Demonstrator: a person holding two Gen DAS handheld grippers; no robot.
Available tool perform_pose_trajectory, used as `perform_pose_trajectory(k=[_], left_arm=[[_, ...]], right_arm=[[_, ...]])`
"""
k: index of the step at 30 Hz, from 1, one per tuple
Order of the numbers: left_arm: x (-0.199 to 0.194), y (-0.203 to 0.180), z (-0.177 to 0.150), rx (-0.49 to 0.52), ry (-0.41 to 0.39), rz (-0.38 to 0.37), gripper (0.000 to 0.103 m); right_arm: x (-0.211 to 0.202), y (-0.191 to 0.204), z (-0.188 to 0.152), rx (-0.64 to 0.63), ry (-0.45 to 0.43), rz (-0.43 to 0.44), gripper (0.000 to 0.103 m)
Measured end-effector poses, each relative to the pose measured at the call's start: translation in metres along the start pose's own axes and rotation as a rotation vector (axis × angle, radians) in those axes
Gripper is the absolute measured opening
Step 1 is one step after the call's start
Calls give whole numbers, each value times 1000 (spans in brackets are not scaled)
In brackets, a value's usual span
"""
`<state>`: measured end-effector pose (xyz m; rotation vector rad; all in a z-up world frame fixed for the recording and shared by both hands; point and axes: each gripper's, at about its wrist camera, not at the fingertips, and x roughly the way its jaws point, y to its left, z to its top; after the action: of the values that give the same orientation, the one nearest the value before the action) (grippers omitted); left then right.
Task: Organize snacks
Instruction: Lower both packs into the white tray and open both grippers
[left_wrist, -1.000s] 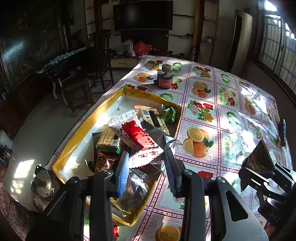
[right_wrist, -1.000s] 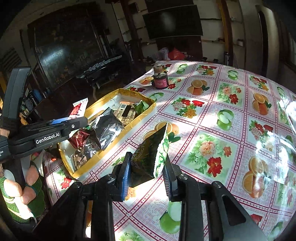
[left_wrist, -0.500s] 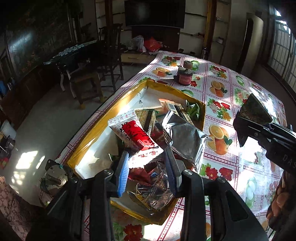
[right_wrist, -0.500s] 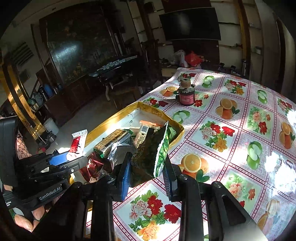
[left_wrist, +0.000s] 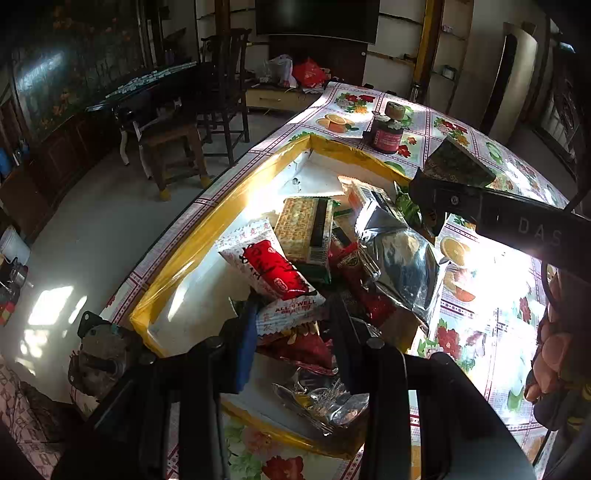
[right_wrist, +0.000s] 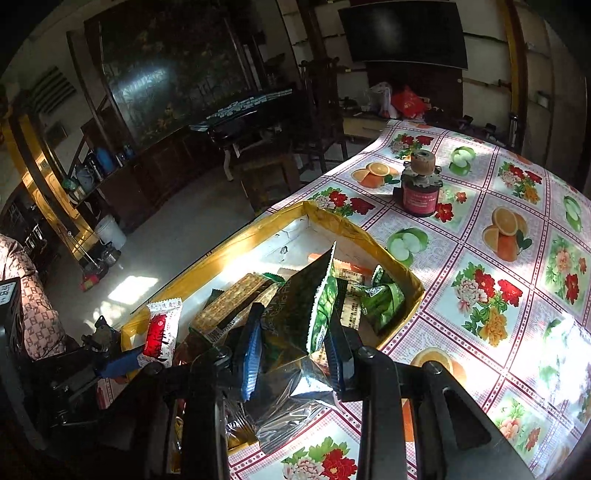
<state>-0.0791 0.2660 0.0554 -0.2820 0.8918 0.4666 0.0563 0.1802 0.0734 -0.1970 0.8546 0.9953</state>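
The desk (right_wrist: 517, 236), covered in a cloth printed with fruit and flowers, filled most of both views. On it, near its edge, sat a shallow yellow-rimmed box (left_wrist: 207, 236), white inside and heaped with snack packets at the near end. A silver foil bag (left_wrist: 402, 266) lay against the box's right wall, with a cracker pack (left_wrist: 303, 229) beside it and a small green packet (right_wrist: 384, 302) in the far right corner. Beyond the box stood a dark red jar (right_wrist: 419, 192), well apart from it.

The left gripper (left_wrist: 291, 325) held a white and red wrapped snack (left_wrist: 273, 269) by its lower end, fingers narrowed on it, above the heap. The right gripper (right_wrist: 291, 347) had its fingers clamped on a dark green snack bag (right_wrist: 303, 306), held upright over the box's near right part.
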Motion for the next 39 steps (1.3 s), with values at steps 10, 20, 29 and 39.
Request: perform_pose_trajectory(k=[10,20,29,39], left_arm=[[11,4,2,-1,17,-3,38],[14,1,3,5,16,0,38],[17,-2,7,9,21,-7,38],[8,1,7,1,5,-8,43]], right_arm=[[34,1,7,-7,50,0,30],[47,1,9,-8,69,-2,30],[56,2,8,6,72,27,34],[40,0,12,12,35,20,58]])
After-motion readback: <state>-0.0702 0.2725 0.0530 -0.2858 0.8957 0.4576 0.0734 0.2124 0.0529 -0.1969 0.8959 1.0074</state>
